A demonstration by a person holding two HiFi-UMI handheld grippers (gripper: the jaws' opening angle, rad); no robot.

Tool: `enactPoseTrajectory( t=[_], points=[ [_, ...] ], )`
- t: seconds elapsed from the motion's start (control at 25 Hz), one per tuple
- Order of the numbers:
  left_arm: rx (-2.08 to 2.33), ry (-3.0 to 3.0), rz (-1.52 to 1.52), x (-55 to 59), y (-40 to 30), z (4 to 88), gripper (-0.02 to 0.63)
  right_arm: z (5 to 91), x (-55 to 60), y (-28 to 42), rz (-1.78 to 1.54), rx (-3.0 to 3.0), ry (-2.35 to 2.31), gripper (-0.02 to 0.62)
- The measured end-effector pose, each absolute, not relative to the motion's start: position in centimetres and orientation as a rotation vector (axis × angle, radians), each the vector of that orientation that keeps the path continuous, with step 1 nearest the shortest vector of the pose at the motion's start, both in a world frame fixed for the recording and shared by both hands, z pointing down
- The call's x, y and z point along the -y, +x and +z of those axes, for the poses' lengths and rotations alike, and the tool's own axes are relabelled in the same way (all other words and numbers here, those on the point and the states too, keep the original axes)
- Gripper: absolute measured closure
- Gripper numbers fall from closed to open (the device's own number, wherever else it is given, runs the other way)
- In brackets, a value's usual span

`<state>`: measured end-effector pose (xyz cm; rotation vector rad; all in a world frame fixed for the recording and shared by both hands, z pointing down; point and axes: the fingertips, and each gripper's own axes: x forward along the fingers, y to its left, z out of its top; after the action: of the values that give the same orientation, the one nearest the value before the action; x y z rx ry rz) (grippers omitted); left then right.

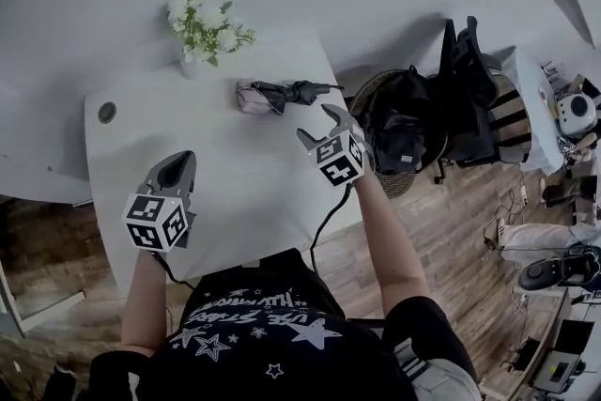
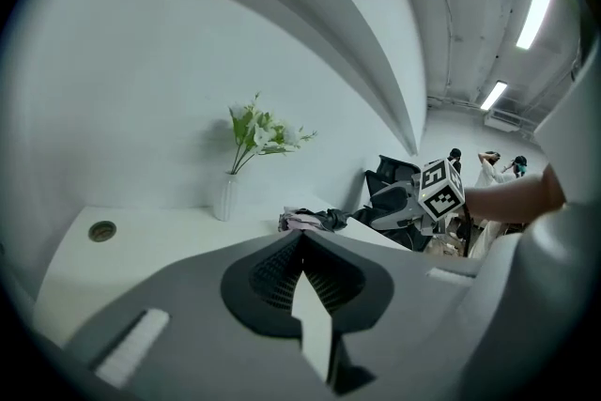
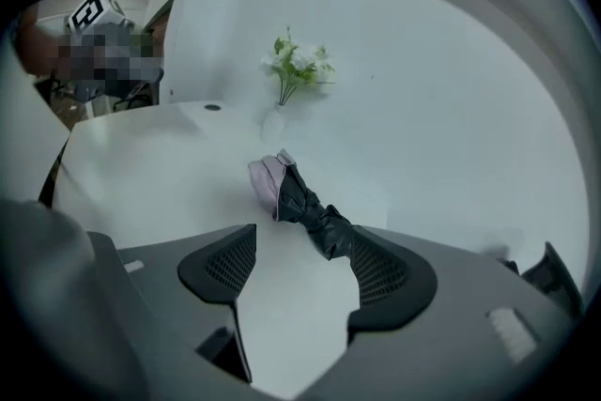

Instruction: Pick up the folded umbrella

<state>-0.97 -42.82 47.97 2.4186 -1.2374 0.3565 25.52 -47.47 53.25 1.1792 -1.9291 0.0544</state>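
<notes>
The grey left gripper (image 1: 178, 162) and grey right gripper (image 1: 317, 125) carry black-and-white marker cubes (image 1: 155, 221) and black cables (image 1: 325, 223). The black short-sleeved T-shirt (image 1: 263, 333) shows white stars.

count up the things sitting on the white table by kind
folded umbrella: 1
vase of flowers: 1
round cable port: 1
total: 3

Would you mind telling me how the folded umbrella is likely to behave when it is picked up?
The umbrella looks loosely bunched, its dark fabric crumpled, so the cloth will probably give and shift under a grip, while the shaft likely stays stiff. It lies flat and lumpy on the table, so it seems unlikely to roll.
</notes>
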Motion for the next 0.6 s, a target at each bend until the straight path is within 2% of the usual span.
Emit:
enactPoseTrajectory(
  t=[0.36, 0.6],
  points=[
    [1.361, 2.315, 0.390, 45.1, 0.5, 49.4, 0.603, 57.2, 53.4, 26.9, -0.018, 1.895, 0.905, 0.238],
    [1.391, 2.282, 0.416, 46.9, 1.4, 50.3, 0.603, 58.9, 56.5, 25.8, -0.065, 1.888, 0.804, 0.247]
  ],
)
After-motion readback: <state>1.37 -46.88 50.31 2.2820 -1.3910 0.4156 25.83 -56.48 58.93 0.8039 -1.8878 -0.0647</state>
